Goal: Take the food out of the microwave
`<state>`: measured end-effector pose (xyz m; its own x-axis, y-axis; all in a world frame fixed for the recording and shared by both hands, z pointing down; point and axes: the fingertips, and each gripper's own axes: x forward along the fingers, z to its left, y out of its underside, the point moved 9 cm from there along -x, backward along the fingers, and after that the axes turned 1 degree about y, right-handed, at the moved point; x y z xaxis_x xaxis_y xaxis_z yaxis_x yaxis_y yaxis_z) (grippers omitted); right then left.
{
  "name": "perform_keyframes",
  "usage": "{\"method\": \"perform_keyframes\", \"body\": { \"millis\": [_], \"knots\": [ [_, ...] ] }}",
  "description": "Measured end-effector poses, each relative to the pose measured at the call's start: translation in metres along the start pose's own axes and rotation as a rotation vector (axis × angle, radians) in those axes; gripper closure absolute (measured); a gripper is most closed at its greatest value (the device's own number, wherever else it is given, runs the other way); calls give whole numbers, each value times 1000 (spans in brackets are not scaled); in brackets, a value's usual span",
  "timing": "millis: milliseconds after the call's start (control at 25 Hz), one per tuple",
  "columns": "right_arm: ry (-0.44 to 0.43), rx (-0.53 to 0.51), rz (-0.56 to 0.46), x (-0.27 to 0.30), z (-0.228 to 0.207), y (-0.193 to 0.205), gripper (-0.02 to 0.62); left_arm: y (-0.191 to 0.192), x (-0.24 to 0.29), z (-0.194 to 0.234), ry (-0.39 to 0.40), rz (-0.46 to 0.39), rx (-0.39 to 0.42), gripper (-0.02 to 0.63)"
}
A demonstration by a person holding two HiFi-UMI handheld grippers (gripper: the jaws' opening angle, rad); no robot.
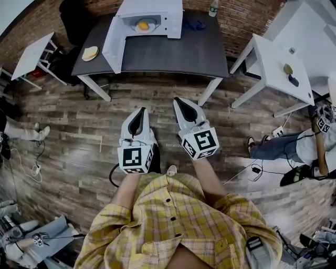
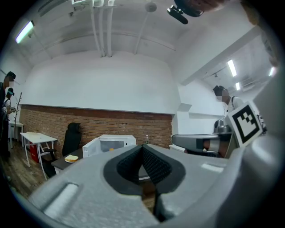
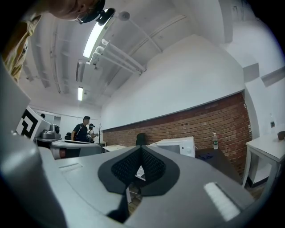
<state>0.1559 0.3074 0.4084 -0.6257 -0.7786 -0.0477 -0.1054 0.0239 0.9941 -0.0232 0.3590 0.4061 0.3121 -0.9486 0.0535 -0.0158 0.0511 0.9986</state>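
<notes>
Although the microwave (image 1: 149, 21) on the far desk (image 1: 173, 52) stands open with the yellow food (image 1: 143, 25) inside, the left gripper (image 1: 140, 113) and right gripper (image 1: 179, 102), both pressed together and empty, are well apart from it, so the whole retrieval is left.

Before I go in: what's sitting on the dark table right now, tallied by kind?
Microwave, door open: 1
Food: 2, food in the microwave, food at the table's left end
Bottle: 1
Blue item, too small to identify: 1
Total: 5
</notes>
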Motion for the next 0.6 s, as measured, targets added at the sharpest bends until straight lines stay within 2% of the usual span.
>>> {"method": "perform_keyframes", "body": {
  "millis": [240, 600],
  "knots": [
    [5, -19, 9, 47, -19, 5, 594, 7, 47, 27, 0, -7, -15, 606],
    [33, -40, 28, 151, -65, -1, 594, -4, 154, 90, 33, -22, -40, 606]
  ]
}}
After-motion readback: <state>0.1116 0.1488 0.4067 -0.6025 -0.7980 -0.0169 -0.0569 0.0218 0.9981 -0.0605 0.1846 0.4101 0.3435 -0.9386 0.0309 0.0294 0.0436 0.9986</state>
